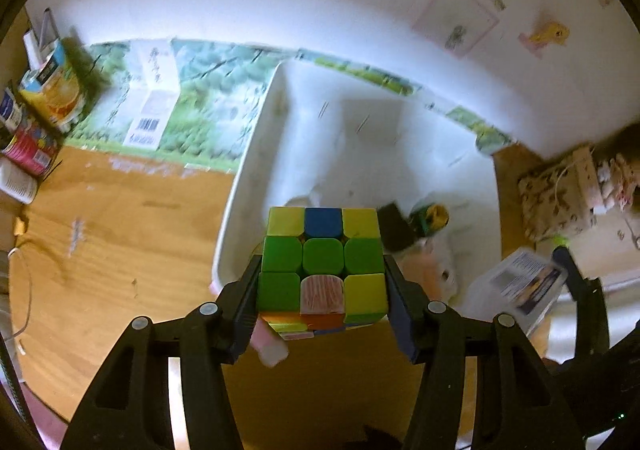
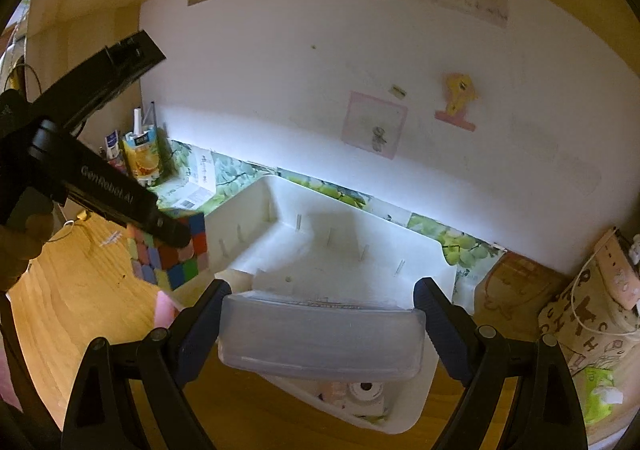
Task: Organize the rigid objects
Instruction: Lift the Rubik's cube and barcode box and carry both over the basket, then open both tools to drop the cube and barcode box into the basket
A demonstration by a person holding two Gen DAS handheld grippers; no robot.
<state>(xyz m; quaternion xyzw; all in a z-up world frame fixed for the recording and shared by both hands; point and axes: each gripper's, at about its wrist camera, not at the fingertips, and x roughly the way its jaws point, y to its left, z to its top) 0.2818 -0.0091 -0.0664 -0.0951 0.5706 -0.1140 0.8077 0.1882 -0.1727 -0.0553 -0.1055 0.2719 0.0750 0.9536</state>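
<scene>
Over the wooden desk (image 1: 120,250), the left tool (image 1: 322,282) tilts steeply down, clamped on a colourful puzzle cube (image 1: 322,262) held just outside the near-left rim of the white bin (image 1: 248,169). Beside it, the right tool (image 2: 320,314) angles down more gently, its jaws spread wide around a clear plastic box (image 2: 320,338) over the bin's near edge. Most of the bin floor lies bare; a few small items sit near its front.

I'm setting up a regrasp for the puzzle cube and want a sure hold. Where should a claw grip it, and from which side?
Grip the puzzle cube on two opposite flat faces, at mid-height, as the left claw does now: its pads lie flush on the left and right faces. Come square to a face, since corner or edge contact would likely let it twist.
</scene>
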